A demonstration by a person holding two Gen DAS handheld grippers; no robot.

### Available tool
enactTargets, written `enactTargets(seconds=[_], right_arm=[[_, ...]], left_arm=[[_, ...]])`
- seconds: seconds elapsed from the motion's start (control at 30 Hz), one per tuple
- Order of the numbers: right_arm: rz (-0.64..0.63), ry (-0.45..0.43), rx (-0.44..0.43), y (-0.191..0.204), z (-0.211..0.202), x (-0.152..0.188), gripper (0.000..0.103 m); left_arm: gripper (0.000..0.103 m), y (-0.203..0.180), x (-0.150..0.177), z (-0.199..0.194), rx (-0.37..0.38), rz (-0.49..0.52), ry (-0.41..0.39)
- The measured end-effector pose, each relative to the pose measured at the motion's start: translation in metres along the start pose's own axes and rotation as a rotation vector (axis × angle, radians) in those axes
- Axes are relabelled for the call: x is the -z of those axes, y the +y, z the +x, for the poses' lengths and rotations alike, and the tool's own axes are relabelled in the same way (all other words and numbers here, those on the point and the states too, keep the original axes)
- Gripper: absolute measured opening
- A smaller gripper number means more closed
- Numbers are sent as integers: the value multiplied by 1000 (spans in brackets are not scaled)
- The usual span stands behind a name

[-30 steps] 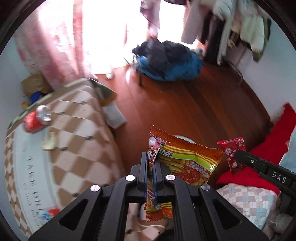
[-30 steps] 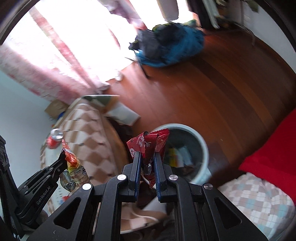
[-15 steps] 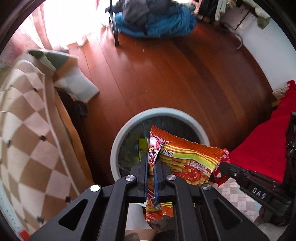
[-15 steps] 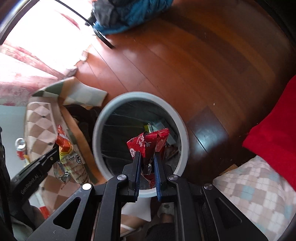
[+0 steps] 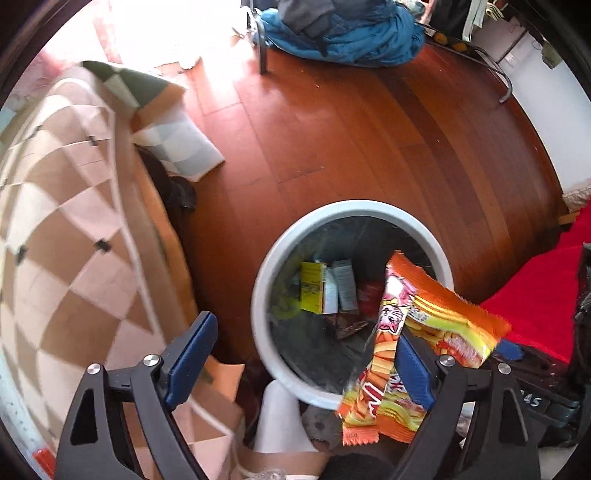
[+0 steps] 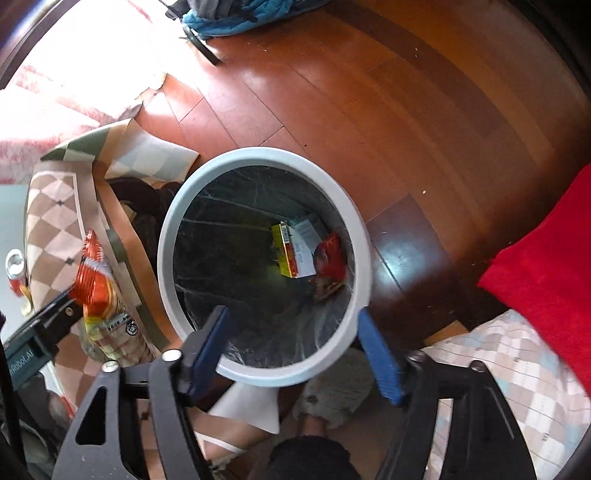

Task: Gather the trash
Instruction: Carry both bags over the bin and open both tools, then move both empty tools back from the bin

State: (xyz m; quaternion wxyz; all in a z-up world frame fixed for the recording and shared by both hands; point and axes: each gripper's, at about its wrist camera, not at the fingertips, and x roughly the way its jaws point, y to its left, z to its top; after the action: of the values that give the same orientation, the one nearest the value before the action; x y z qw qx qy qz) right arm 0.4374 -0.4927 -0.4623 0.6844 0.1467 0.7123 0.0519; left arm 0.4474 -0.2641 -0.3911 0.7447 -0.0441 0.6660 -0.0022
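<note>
A white-rimmed bin [image 5: 351,206] with a black liner stands on the wood floor, with boxes and wrappers at its bottom. My left gripper [image 5: 303,328] hangs over its near rim, jaws opening wide. An orange snack bag [image 5: 424,332] leans loose against the right pad, with the other pad far from it. My right gripper [image 6: 291,315] is also over the bin [image 6: 258,153], jaws opening with nothing between them. A red wrapper [image 6: 328,254] lies inside the bin. In the right wrist view the orange bag [image 6: 96,280] shows at the left edge.
A table with a checked cloth [image 5: 55,221] stands left of the bin, and a can [image 6: 14,264] lies on it. A red cushion [image 6: 546,236] and checked bedding [image 6: 517,369] lie to the right. A person's foot [image 6: 236,424] is beside the bin. A blue bundle [image 5: 343,33] sits far back.
Both grippers came down over the bin and their jaws went from shut to wide. The red wrapper dropped into the bin. The orange bag slipped free and now rests on the left gripper's right finger.
</note>
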Motion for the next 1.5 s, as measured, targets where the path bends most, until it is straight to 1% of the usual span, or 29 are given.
enactTargets(seconds=[0.07, 0.13, 0.17, 0.2, 0.23, 0.47, 0.53, 0.73, 0.93, 1.17, 1.33, 1.43, 1.5], right_arm=[[-13, -4, 18, 1, -8, 4, 90], [-26, -14, 30, 3, -15, 8, 91], [-30, -17, 37, 4, -19, 10, 94], [-34, -20, 48, 5, -22, 11, 100], [-36, -26, 58, 7, -25, 13, 101], [-60, -48, 122, 10, -41, 21, 102], [-77, -55, 146, 13, -46, 26, 102], [-111, -81, 167, 22, -68, 38, 102], [-117, -140, 146, 36, -106, 54, 102], [-126, -231, 122, 59, -161, 83, 102], [-110, -292, 96, 72, -197, 101, 102], [-97, -335, 50, 83, -220, 112, 102], [-101, -363, 13, 95, -231, 121, 102]], left_arm=[[92, 2, 5, -5, -3, -1, -3], [92, 2, 8, -7, -17, -4, -7], [92, 3, 8, -7, -20, -6, -6], [92, 2, 9, -9, -21, -8, -6], [92, 2, 9, -10, -19, -8, -8], [92, -5, 10, -26, -29, 16, -38], [92, -7, 15, -34, -36, 25, -52], [92, -5, 32, -61, -55, 27, -92], [92, -2, 48, -95, -52, 22, -141], [92, 4, 70, -146, -30, 18, -222], [92, 10, 84, -182, -19, 11, -274], [92, 20, 91, -204, -40, -6, -295], [92, 35, 100, -219, -47, -20, -315]])
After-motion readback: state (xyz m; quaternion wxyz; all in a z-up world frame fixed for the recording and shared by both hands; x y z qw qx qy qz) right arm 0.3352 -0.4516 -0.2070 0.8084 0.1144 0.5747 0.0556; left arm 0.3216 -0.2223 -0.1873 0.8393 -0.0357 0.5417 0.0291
